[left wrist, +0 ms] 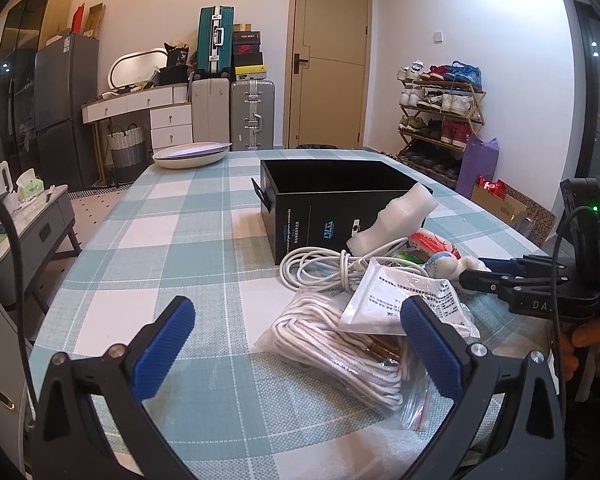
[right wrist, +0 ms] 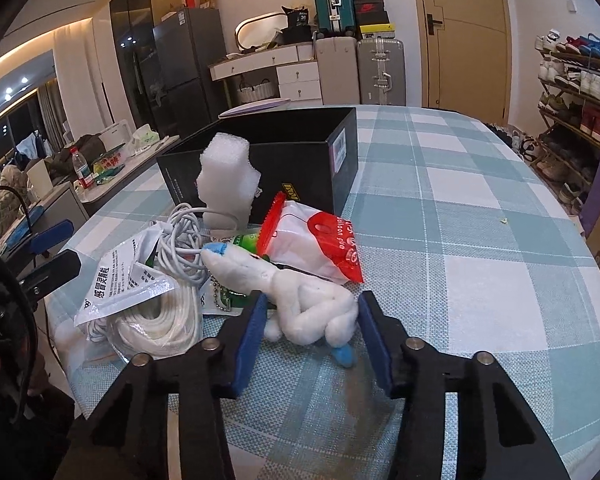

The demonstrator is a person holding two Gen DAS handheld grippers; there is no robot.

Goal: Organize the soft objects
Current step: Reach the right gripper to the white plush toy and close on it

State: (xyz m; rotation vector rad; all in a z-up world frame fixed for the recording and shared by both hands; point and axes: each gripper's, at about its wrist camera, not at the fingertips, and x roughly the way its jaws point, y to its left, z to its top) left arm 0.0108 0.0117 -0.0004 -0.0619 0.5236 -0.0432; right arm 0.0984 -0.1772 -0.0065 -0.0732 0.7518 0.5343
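A heap of soft things lies on the checked tablecloth in front of an open black box (left wrist: 320, 216) (right wrist: 300, 160). In the right wrist view my right gripper (right wrist: 312, 300) has both blue pads against the sides of a white plush toy (right wrist: 312, 312) with blue tips, which lies on the cloth. From the left wrist view, that gripper (left wrist: 474, 270) reaches in from the right at the plush toy (left wrist: 456, 266). My left gripper (left wrist: 296, 312) stands open above a clear bag of white rope (left wrist: 340, 348) (right wrist: 160, 320), holding nothing. A white foam block (left wrist: 396, 216) (right wrist: 226, 172) leans on the box.
A coiled white cable (left wrist: 320, 268), a printed white sachet (left wrist: 404, 300) and a red-and-white packet (right wrist: 320, 244) crowd the heap. A stack of plates (left wrist: 192, 154) sits at the table's far left end. Bare cloth stretches to the left of the box and right of the heap.
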